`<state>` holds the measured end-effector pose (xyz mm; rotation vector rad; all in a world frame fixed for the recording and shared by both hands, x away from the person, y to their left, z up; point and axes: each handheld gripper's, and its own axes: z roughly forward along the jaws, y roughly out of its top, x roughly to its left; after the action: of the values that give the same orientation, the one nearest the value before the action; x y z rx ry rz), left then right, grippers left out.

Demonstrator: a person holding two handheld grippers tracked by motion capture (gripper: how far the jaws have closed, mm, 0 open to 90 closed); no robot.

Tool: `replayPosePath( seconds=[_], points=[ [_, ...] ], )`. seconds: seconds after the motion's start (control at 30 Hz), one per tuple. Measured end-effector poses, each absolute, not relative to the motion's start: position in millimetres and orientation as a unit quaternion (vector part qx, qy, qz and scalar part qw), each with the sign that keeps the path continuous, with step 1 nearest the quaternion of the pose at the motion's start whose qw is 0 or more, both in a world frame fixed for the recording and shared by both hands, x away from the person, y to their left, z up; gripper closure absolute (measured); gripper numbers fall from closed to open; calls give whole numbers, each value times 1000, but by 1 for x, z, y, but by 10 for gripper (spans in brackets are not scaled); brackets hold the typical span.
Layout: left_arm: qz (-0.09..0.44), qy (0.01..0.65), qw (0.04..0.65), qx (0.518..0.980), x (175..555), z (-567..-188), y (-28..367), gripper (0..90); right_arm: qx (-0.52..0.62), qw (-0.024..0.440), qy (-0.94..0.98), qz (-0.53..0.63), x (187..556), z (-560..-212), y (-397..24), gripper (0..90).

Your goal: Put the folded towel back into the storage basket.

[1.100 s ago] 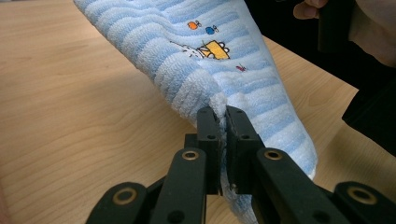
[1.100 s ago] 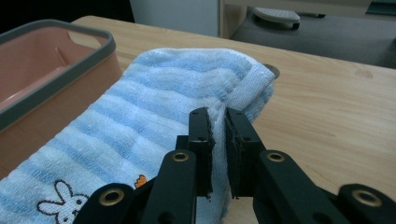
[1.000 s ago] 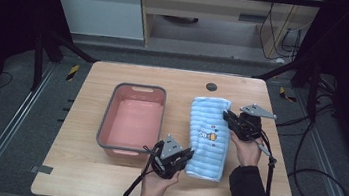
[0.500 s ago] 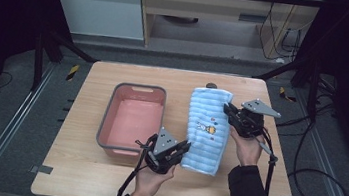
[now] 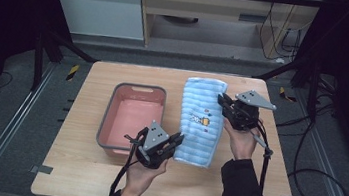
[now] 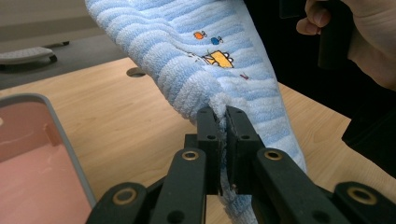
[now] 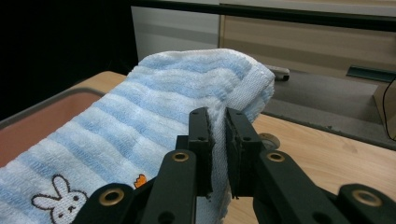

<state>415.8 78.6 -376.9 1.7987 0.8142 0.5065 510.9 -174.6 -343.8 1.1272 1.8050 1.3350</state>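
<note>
Two hand-held claws lift a folded blue-and-white striped towel (image 5: 201,122) off the wooden tabletop (image 5: 73,166), the cloth now hanging stretched between them rather than lying flat as it did a second ago. Nearest the camera, the left claw (image 5: 173,142) is clamped shut on the towel's near left corner, a pinch of terry pile bunched between its black jaws in the left gripper view (image 6: 223,112); a second ago that claw sat lower, at the towel's edge on the wood. Farther up, the right claw (image 5: 222,103) is closed on the towel's right-hand edge toward the far end, with a fold of cloth caught between its jaws in the right gripper view (image 7: 217,116). Both hands have risen, and the towel's far end has come up off the tabletop with them, a small embroidered motif (image 5: 202,120) showing at mid-length. With the towel gripped at two points and clear of the surface, it looks ready to be carried or refolded; a move toward the basin seems the likeliest course. Just left of the towel stands a pink plastic basin (image 5: 135,89) with a grey rim, its inside empty.
</note>
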Motion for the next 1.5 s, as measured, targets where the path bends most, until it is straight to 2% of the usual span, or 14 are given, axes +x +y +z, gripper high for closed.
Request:
replayPosePath(
  seconds=[0.67, 1.5],
  points=[
    [240, 354, 540, 725, 420, -348, 125, 850, 392, 321, 691, 515, 523, -303, -125, 818],
    [268, 396, 536, 696, 424, -339, 188, 850, 363, 305, 704, 529, 548, -294, -50, 818]
  ],
)
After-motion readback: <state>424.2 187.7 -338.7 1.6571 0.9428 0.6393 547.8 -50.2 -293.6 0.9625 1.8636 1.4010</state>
